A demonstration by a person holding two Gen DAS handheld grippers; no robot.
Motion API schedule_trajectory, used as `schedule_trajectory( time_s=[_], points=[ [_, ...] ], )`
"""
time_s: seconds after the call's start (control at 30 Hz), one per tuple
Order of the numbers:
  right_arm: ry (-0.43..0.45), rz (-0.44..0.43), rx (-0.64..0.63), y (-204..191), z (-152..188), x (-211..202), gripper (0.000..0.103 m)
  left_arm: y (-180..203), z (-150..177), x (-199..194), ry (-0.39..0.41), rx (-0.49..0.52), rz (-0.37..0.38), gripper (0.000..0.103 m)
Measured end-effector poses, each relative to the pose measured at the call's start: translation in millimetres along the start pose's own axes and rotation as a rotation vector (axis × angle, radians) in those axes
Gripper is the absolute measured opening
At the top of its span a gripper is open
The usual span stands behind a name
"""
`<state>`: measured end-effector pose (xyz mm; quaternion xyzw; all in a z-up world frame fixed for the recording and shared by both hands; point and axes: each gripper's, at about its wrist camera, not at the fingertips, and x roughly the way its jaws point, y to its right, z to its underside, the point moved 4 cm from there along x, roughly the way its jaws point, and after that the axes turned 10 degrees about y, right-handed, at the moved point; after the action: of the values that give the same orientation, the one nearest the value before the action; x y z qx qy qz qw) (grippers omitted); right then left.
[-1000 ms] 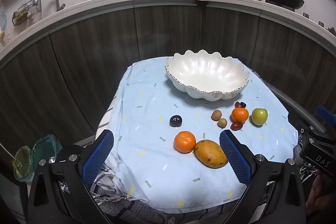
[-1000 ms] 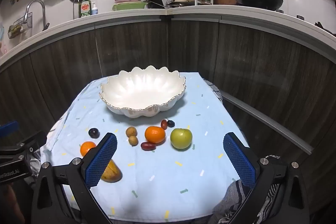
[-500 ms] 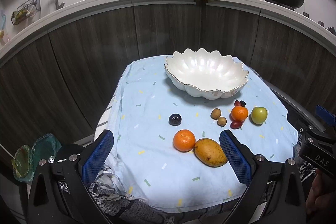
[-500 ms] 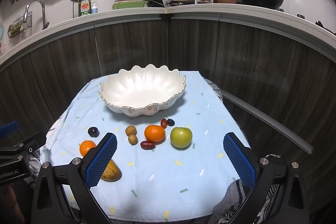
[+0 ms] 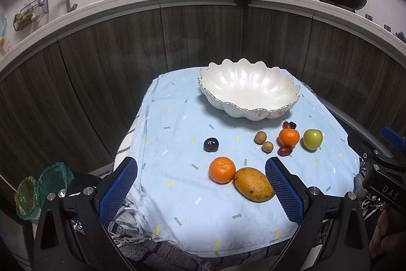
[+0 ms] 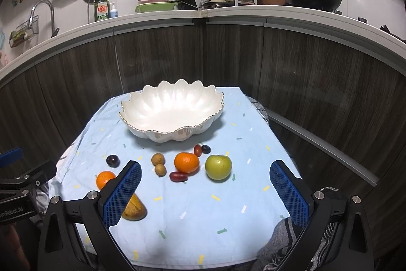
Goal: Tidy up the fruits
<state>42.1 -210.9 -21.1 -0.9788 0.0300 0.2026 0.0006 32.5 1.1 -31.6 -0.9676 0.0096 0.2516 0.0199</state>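
A white scalloped bowl (image 5: 250,90) (image 6: 172,111) stands empty at the far side of a light blue cloth. In front of it lie a green apple (image 5: 312,139) (image 6: 218,166), two oranges (image 5: 222,170) (image 5: 288,137), a mango (image 5: 253,184), a dark plum (image 5: 211,144), two small brown fruits (image 5: 259,137) and small red and dark fruits (image 5: 285,150). My left gripper (image 5: 201,186) is open and empty above the near edge, just short of the near orange and mango. My right gripper (image 6: 206,191) is open and empty in front of the apple.
The blue cloth (image 5: 177,133) covers a small table with drops on all sides. Dark wooden cabinet fronts (image 5: 203,37) curve close behind it. The right gripper's body (image 5: 383,169) shows at the right edge of the left wrist view. Green glass dishes (image 5: 40,189) sit low left.
Both grippers have drifted slightly; the table and fruits sit marginally higher and farther in view. No fruit has moved. Both jaws stay open.
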Motion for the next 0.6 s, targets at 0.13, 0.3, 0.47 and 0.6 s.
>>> schedule_trajectory(
  time_s=[0.13, 0.3, 0.47, 0.6],
  points=[
    [0.000, 0.000, 0.000, -0.1, -0.6, -0.3, 0.102, 0.3, -0.1, -0.3, 0.000, 0.001, 0.001, 0.103],
    [0.001, 0.000, 0.000, -0.2, -0.4, -0.4, 0.103, 0.2, 0.0, -0.3, 0.000, 0.002, 0.001, 0.103],
    [0.000, -0.001, 0.000, -0.1, -0.3, -0.1, 0.102, 0.6, 1.0, 0.0, -0.002, 0.002, 0.002, 0.103],
    [0.001, 0.000, 0.001, -0.3, 0.5, -0.3, 0.103, 0.7, 1.7, 0.0, -0.003, 0.002, 0.002, 0.103]
  ],
)
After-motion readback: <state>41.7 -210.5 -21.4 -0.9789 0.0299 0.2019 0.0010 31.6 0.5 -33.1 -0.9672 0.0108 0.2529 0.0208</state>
